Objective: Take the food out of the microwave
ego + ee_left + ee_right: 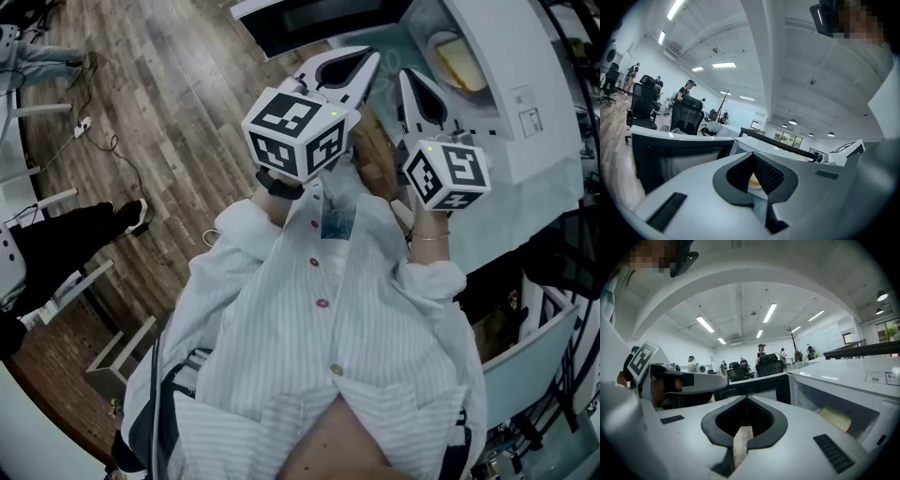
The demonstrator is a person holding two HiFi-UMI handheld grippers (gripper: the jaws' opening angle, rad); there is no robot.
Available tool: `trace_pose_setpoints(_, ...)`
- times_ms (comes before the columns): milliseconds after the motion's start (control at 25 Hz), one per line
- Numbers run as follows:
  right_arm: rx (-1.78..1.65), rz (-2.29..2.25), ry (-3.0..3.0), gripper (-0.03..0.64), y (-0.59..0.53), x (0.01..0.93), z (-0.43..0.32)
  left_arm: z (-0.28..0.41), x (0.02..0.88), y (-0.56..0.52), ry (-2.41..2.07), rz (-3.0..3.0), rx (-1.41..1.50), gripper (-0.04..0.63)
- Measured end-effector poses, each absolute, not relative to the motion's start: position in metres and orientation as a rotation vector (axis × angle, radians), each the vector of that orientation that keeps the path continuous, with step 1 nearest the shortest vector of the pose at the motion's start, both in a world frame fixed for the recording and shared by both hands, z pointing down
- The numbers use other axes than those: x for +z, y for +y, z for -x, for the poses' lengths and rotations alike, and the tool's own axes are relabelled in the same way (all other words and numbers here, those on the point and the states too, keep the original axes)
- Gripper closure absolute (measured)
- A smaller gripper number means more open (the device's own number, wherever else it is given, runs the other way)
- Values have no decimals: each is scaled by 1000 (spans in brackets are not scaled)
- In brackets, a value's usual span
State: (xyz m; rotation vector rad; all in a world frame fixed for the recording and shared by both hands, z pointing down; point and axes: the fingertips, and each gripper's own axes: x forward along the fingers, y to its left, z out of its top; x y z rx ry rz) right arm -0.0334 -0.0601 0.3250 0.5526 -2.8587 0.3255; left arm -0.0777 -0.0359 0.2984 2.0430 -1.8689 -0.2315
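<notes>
Wood flooring fills the head view. The microwave [511, 141] stands open with the food [459, 58] inside, not yet taken out. The 2 tools, left tool [370, 58] and right tool [406, 77], are closed and empty.

Left gripper view: the food is barely glimpsed (a yellow sliver).

Right gripper view: the food is partly hidden by the cavity's edge.
</notes>
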Motion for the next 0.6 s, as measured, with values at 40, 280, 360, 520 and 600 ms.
trace_pose_setpoints(40, 329, -561, -2855, 586, -71, 326, 36, 81, 298, -49, -1859, -2051, -233, 588)
trace_pose_setpoints(280, 349, -672, -2821, 586, -122, 329, 34, 81, 301, -108, -1774, -2111, -201, 588)
trace_pose_setpoints(360, 355, -706, -2808, 586, -133, 330, 32, 79, 304, -122, -1736, -2123, -197, 588)
trace_pose_setpoints(520, 373, -807, -2778, 586, -153, 333, 25, 71, 306, -148, -1643, -2176, -178, 588)
trace_pose_setpoints(600, 378, -877, -2762, 586, -161, 332, 21, 67, 306, -158, -1588, -2213, -160, 588)
